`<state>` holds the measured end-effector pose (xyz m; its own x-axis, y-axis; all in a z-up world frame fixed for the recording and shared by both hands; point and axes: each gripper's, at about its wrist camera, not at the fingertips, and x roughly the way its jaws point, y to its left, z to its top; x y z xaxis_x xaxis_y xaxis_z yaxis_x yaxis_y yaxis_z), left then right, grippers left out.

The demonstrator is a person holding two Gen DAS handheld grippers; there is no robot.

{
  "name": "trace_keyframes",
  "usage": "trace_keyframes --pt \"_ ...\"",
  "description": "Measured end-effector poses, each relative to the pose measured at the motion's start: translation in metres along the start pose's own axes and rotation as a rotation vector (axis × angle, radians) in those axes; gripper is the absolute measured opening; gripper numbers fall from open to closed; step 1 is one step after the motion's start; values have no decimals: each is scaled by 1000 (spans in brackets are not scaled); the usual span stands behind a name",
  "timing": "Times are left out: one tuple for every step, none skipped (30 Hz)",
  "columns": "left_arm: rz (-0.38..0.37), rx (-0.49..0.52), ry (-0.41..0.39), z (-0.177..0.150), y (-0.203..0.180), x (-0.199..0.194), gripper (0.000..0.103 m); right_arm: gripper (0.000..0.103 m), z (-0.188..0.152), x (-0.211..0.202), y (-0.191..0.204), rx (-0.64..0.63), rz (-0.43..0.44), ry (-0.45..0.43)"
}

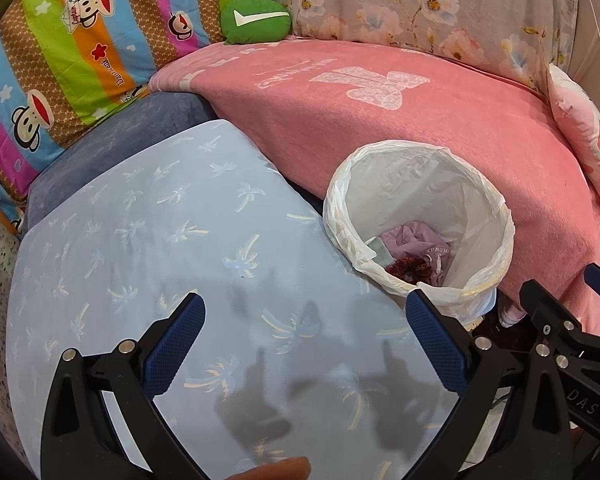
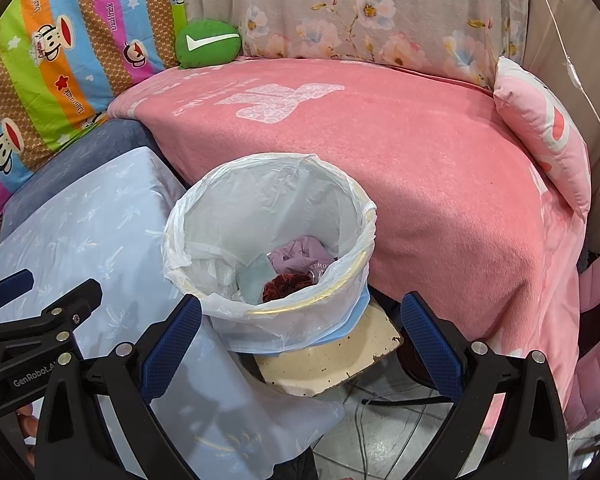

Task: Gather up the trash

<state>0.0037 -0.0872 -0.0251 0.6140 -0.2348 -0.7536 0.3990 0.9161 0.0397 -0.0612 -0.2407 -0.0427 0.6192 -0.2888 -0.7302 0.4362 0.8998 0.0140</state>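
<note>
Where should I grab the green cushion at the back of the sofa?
Grip the green cushion across its plump rounded body, coming from the front over the pink blanket. It leans against the floral cover behind, so the back is blocked; it looks soft and should squash between open jaws.
</note>
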Motion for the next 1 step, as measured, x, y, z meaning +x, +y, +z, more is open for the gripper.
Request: trace_keyframes --pt "0 2 -4 0 1 0 96 98 -1 -1 0 0 -1 0"
